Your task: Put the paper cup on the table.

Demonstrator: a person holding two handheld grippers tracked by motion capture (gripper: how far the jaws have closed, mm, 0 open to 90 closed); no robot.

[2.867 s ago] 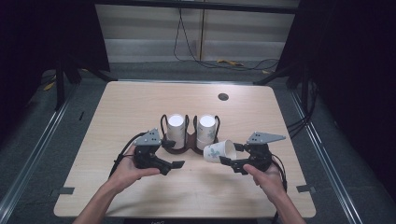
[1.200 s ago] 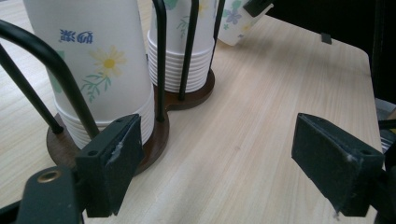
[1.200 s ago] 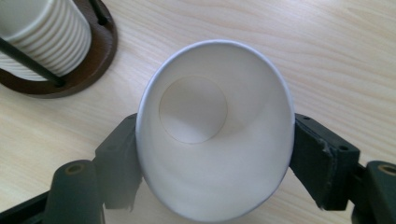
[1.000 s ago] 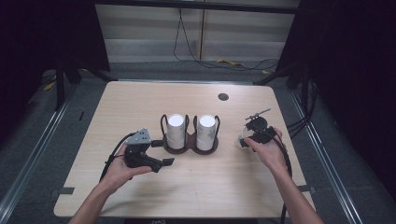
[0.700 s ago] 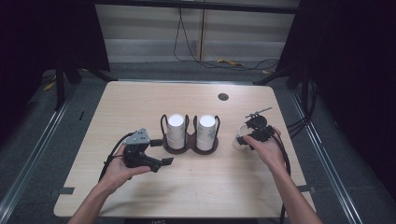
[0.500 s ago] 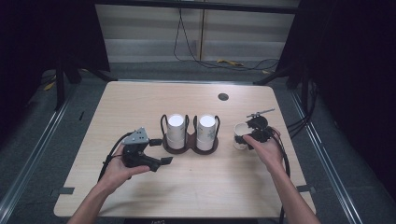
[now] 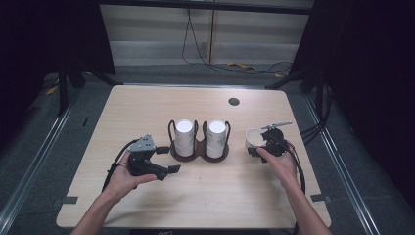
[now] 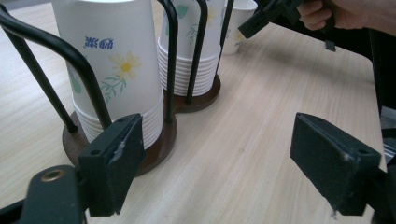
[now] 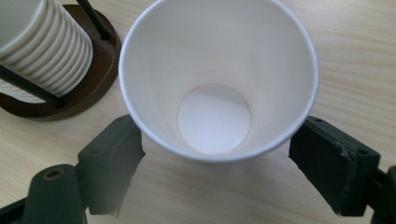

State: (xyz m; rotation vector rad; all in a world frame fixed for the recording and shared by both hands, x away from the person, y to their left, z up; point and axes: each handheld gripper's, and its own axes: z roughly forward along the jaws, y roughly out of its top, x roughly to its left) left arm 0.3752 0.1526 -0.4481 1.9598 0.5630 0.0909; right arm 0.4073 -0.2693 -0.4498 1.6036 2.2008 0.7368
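Observation:
A dark wooden cup holder point(image 7: 198, 155) with black wire loops stands mid-table. It carries two stacks of upside-down flowered paper cups point(image 7: 184, 134) point(image 7: 216, 134). One loose white paper cup point(image 7: 254, 138) stands mouth up on the table to the holder's right. My right gripper point(image 7: 258, 148) is open, its jaws set either side of that cup point(image 9: 215, 74) and apart from its wall. My left gripper point(image 7: 169, 159) is open and empty, just left and in front of the holder. In the left gripper view, the near stack point(image 8: 116, 70) sits just beyond the left jaw.
A small dark round grommet point(image 7: 234, 102) is set in the tabletop at the back right. Bare light wood point(image 7: 205, 196) lies in front of the holder. Cables trail from both grippers toward the table's front edge. The floor around is dark.
The right gripper carried the tilted cup from in front of the holder to its right. The cup now stands upright on the table and the jaws have opened. The left gripper barely shifted.

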